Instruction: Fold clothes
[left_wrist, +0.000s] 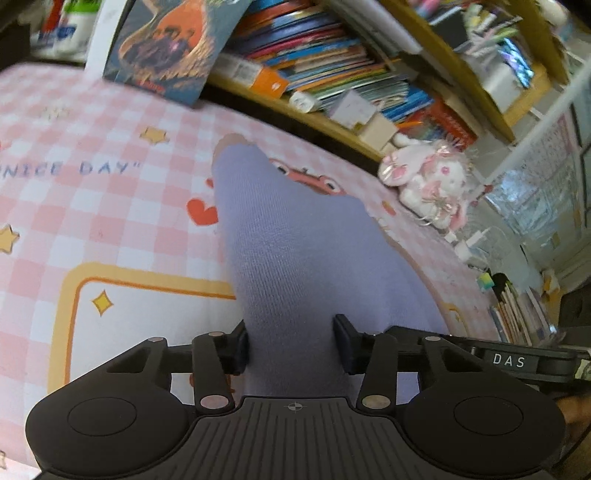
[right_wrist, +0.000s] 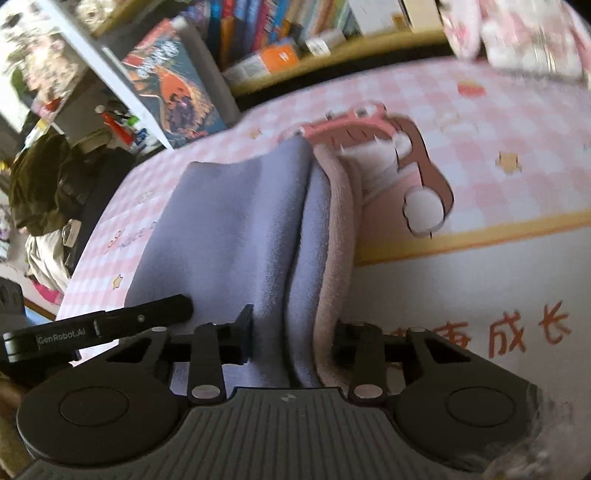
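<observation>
A lavender garment (left_wrist: 288, 243) with a pale pink lining lies on a pink checked mat (left_wrist: 96, 206). In the left wrist view it runs away from my left gripper (left_wrist: 291, 345), whose jaws are closed on its near edge. In the right wrist view the same garment (right_wrist: 236, 221) is bunched in folds, its pink lining (right_wrist: 341, 236) showing on the right. My right gripper (right_wrist: 293, 339) is shut on that bunched edge. The other gripper's black arm (right_wrist: 99, 326) shows at the left.
A bookshelf (left_wrist: 332, 62) full of books runs along the mat's far edge. A picture book (left_wrist: 170, 44) leans there. A white and pink plush rabbit (left_wrist: 428, 181) sits at the mat's far right corner. Dark clothes (right_wrist: 44, 184) hang left of the mat.
</observation>
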